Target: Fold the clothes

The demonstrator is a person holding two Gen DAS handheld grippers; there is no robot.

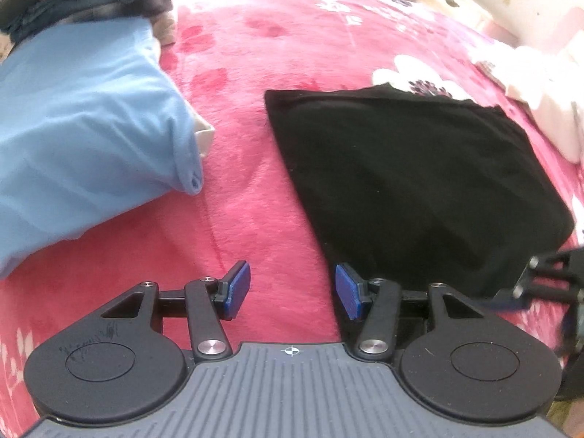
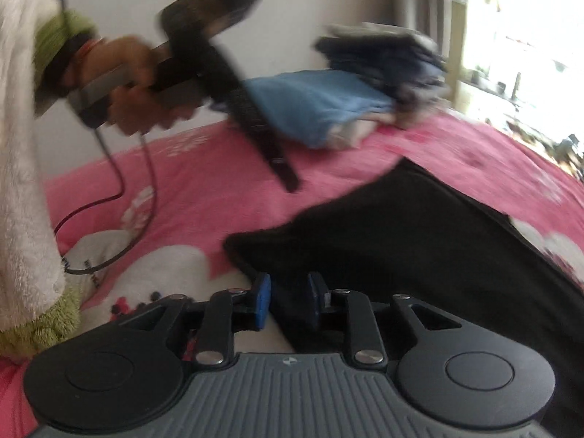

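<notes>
Black garment (image 1: 416, 182) folded on pink floral blanket (image 1: 255, 168), bright window (image 2: 518, 51) beyond

Two grippers being counted: left gripper (image 1: 292, 290), right gripper (image 2: 289, 300). One black garment (image 1: 412, 182) being counted on one pink blanket (image 1: 241, 73). One light blue folded garment (image 1: 84, 124) being counted. One dark clothes pile (image 2: 387, 58) being seen, item number not being resolved. One hand (image 2: 133, 84) being counted.
</notes>
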